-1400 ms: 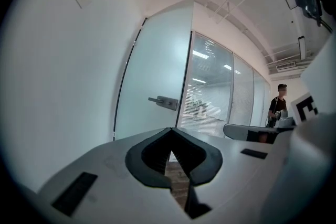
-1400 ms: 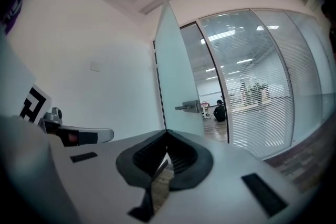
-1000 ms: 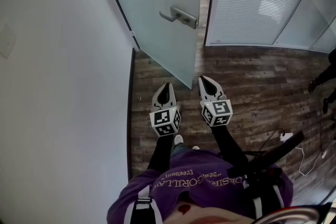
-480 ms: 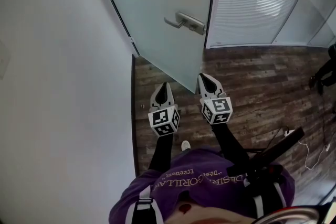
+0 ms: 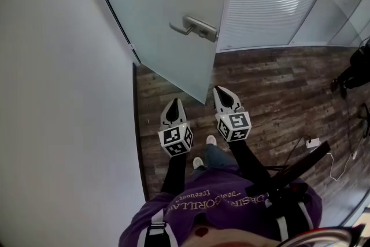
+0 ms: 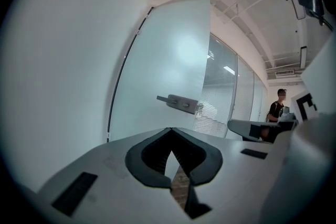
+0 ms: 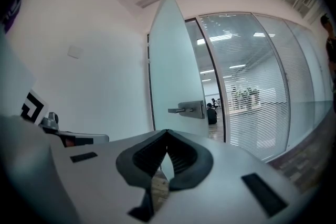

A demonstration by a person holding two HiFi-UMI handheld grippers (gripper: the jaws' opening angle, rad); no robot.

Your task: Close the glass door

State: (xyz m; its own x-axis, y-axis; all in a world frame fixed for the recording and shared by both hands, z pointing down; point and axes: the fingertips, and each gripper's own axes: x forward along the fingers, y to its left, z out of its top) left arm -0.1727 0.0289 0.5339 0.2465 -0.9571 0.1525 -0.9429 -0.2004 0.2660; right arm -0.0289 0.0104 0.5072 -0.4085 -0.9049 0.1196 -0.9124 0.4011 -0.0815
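The frosted glass door point(image 5: 167, 8) stands ajar, hinged at the white wall, with its metal lever handle point(image 5: 193, 26) facing me. My left gripper point(image 5: 174, 103) is shut and empty, below the door's lower edge. To its right, my right gripper point(image 5: 220, 91) is also shut and empty, its tip close to the door's lower free corner. The left gripper point(image 6: 170, 131) looks at the door point(image 6: 168, 60) with the handle point(image 6: 178, 103) ahead and above. Beyond the right gripper point(image 7: 167, 134), the door point(image 7: 173, 71) and handle point(image 7: 186, 109) lie straight ahead, apart from the jaws.
A white wall point(image 5: 58, 95) runs along the left. A glass partition with blinds point(image 5: 272, 3) stands right of the doorway. Dark wood floor point(image 5: 277, 84) carries cables and a white adapter point(image 5: 312, 143). A person point(image 5: 350, 69) stands at the far right.
Both grippers have moved toward the door, staying shut. The door's lower corner and handle now sit nearer the right gripper's tip. A foot has stepped forward.
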